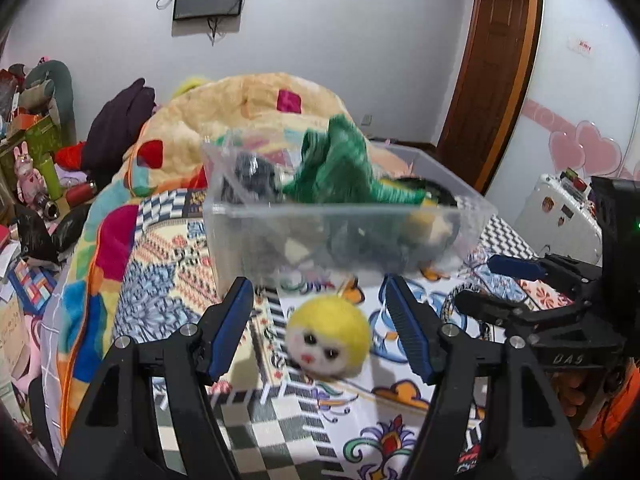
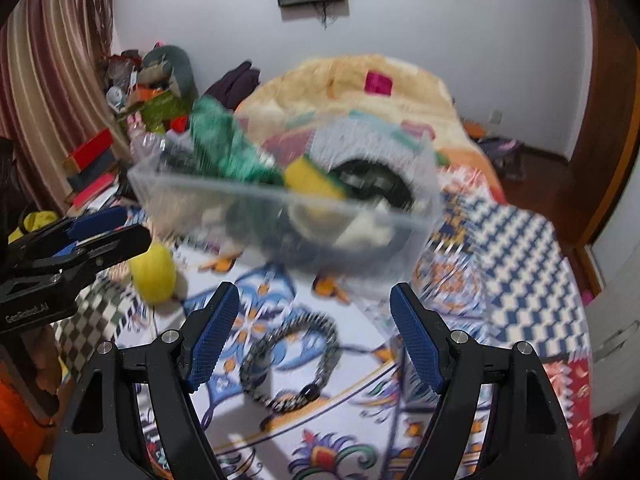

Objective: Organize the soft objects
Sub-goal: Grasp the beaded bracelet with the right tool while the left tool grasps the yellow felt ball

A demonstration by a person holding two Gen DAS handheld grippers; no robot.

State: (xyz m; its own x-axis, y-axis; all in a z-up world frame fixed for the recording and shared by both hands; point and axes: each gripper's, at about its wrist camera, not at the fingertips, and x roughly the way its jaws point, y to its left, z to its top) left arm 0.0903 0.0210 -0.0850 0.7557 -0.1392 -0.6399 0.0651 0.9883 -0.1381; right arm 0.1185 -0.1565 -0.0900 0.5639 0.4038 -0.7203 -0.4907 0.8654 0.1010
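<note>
A clear plastic bin (image 1: 452, 184) stands on the patterned bed and holds a green knit cloth (image 1: 340, 168), a yellow item and dark soft things; it also shows in the right wrist view (image 2: 224, 196). A yellow felt ball with a white face (image 1: 329, 336) lies on the bed in front of the bin, between the fingers of my open left gripper (image 1: 322, 324). It shows from behind in the right wrist view (image 2: 154, 272). My right gripper (image 2: 314, 332) is open and empty above a black-and-white braided cord loop (image 2: 288, 360).
A heaped cream blanket (image 1: 260, 100) lies behind the bin. Clutter and boxes (image 1: 28, 152) crowd the floor at the left. A wooden door (image 1: 488, 64) and a white suitcase (image 1: 556, 212) stand at the right. The right gripper (image 1: 516, 280) shows at the left view's right edge.
</note>
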